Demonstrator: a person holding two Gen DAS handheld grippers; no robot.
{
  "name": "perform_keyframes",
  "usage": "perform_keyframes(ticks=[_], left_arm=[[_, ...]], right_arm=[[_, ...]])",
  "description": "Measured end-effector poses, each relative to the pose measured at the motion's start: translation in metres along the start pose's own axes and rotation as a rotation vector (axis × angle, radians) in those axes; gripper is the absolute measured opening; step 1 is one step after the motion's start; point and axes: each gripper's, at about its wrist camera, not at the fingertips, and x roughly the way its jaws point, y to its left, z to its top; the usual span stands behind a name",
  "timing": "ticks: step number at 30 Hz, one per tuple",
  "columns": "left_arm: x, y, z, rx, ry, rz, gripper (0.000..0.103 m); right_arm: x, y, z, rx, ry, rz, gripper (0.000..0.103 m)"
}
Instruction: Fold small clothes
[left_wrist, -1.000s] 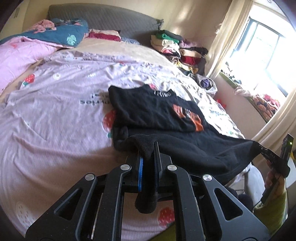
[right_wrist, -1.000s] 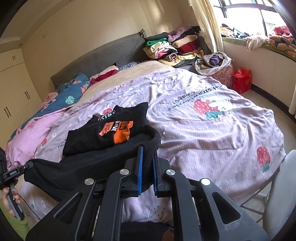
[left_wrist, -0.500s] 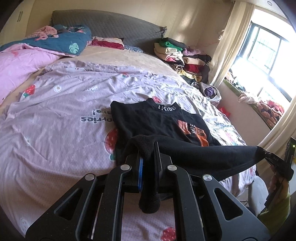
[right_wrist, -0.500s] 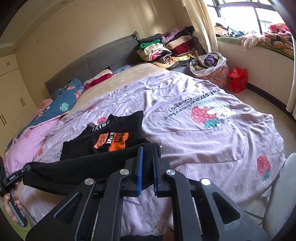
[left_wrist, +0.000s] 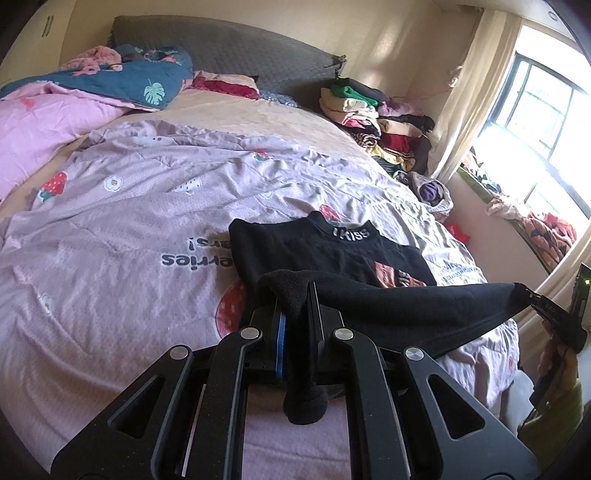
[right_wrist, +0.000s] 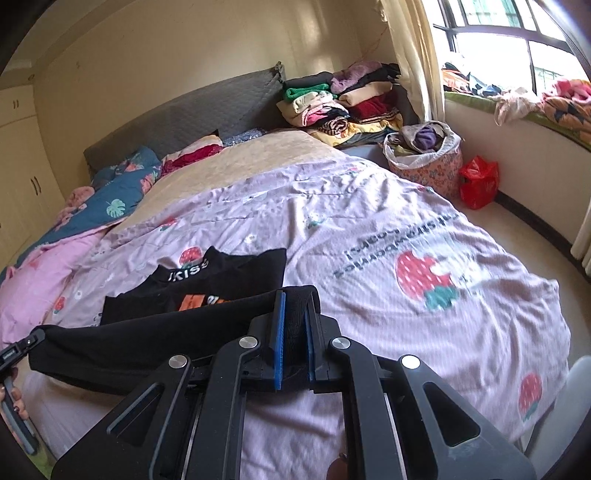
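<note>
A black shirt (left_wrist: 317, 251) with an orange print and a white "KISS" collar label lies on the lilac strawberry bedspread (left_wrist: 110, 258); it also shows in the right wrist view (right_wrist: 221, 280). My left gripper (left_wrist: 295, 310) is shut on the left corner of its bottom hem. My right gripper (right_wrist: 293, 317) is shut on the right corner. The hem (left_wrist: 424, 306) is stretched taut between them, lifted above the bed and partly covering the print. The right gripper also shows at the far right of the left wrist view (left_wrist: 543, 306).
Stacks of folded clothes (right_wrist: 332, 103) sit at the head of the bed on the right. A laundry basket (right_wrist: 424, 158) and a red bag (right_wrist: 478, 181) stand on the floor by the window. Pink and blue quilts (left_wrist: 74, 103) lie at the left.
Both grippers have lifted the stretched hem higher and carried it forward over the shirt's body, so it covers more of the orange print.
</note>
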Motion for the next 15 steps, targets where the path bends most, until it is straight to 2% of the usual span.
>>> perform_keyframes(ticks=[3, 6, 10, 15], left_arm=[[0.009, 0.005, 0.008, -0.023, -0.009, 0.001, 0.003], [0.017, 0.006, 0.016, -0.011, -0.036, 0.041, 0.003], [0.028, 0.01, 0.024, -0.022, -0.039, 0.05, 0.003], [0.046, 0.019, 0.034, -0.05, -0.024, 0.051, 0.003]], right_arm=[[0.012, 0.002, 0.01, -0.006, 0.001, -0.005, 0.008], [0.027, 0.006, 0.022, 0.002, 0.001, -0.005, 0.008], [0.042, 0.012, 0.034, -0.014, -0.005, -0.009, 0.008], [0.07, 0.014, 0.046, -0.009, 0.033, -0.03, 0.008]])
